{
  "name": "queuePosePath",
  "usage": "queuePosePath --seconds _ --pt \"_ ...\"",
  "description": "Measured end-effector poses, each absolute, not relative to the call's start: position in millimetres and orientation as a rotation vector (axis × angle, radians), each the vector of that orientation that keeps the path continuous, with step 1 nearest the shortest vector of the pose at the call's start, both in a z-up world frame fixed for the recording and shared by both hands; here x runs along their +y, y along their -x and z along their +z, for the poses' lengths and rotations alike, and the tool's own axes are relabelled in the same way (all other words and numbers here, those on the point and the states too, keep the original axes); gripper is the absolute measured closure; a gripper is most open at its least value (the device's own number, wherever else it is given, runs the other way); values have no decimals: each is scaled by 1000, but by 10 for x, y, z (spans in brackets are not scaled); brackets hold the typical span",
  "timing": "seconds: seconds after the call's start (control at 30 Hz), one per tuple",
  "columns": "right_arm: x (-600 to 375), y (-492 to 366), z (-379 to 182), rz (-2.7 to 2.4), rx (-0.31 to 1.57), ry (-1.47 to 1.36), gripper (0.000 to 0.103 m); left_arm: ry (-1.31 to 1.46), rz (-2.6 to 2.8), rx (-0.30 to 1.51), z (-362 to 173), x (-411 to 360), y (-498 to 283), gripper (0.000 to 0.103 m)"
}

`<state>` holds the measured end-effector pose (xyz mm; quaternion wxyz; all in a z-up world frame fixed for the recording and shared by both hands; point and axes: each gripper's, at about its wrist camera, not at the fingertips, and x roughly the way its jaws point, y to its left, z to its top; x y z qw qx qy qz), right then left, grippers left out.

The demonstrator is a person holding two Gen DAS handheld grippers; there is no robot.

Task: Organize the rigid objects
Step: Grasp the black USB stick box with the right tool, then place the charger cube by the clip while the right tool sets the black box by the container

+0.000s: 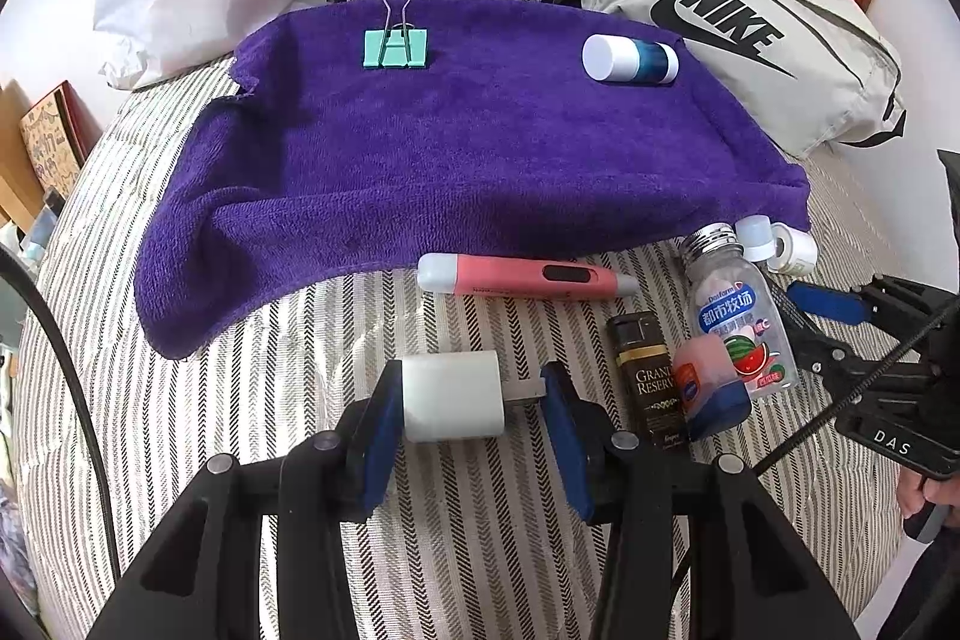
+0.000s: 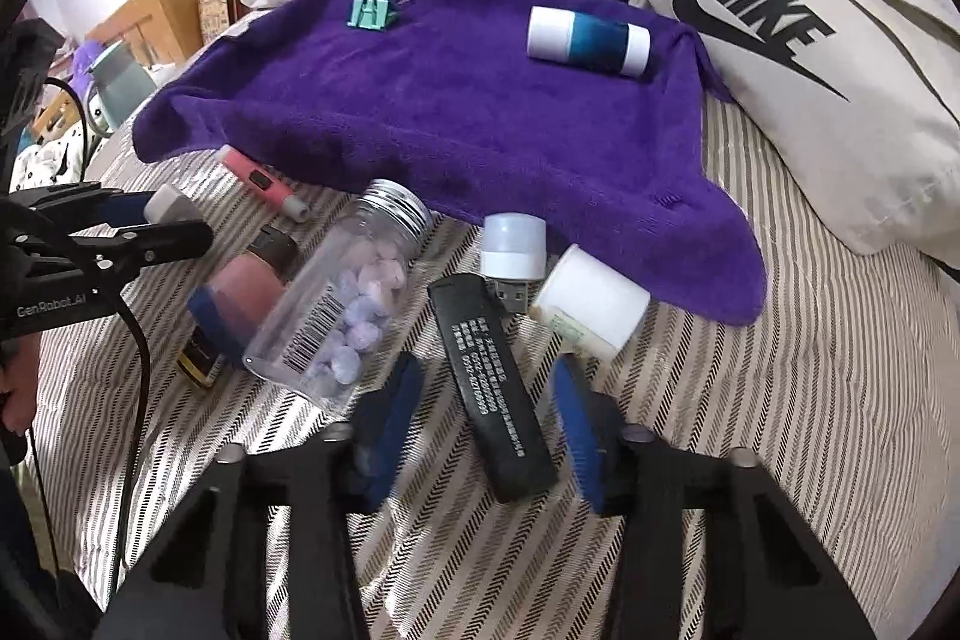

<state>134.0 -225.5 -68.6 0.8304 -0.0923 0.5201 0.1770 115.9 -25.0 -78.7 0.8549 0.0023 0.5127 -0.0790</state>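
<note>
Left tongs (image 1: 471,394) straddle a white charger (image 1: 451,396), jaws apart. Right tongs (image 2: 483,424), also apart, flank a black lighter (image 2: 492,394). Next, likely, closing and carrying both ahead to the purple towel (image 1: 468,142)

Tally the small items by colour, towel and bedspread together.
Teal: 1, binder clip
Pink: 2, pen, jar
Black: 2, lighter, Grand Reserve case
Clear: 1, bottle
White: 4, charger, USB light, roll, blue-banded cylinder
Total: 10
</note>
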Motion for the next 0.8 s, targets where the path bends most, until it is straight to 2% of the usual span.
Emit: queuePosePath --seconds 0.07,0.1,0.3,0.47,0.63,0.8 --pt "-2243 -1311 -680 387 1097 205 78 -12 -163 1078 -787 -262 -1159 60" --pt "-2253 -1294 -676 388 1102 202 79 -13 -163 1078 -785 -264 -1160 60" --pt "-2470 -1144 -647 274 1182 109 79 -14 -163 1078 -778 -259 -1144 60" --pt "-2359 -1079 -662 269 1168 196 77 -33 -156 1071 -781 -287 -1143 60" --pt "-2359 -1076 -665 291 1161 228 80 -29 -163 1058 -786 -277 -1126 60" --pt "-2452 -1075 -608 316 1171 150 80 -26 -163 1058 -727 -229 -1074 60"
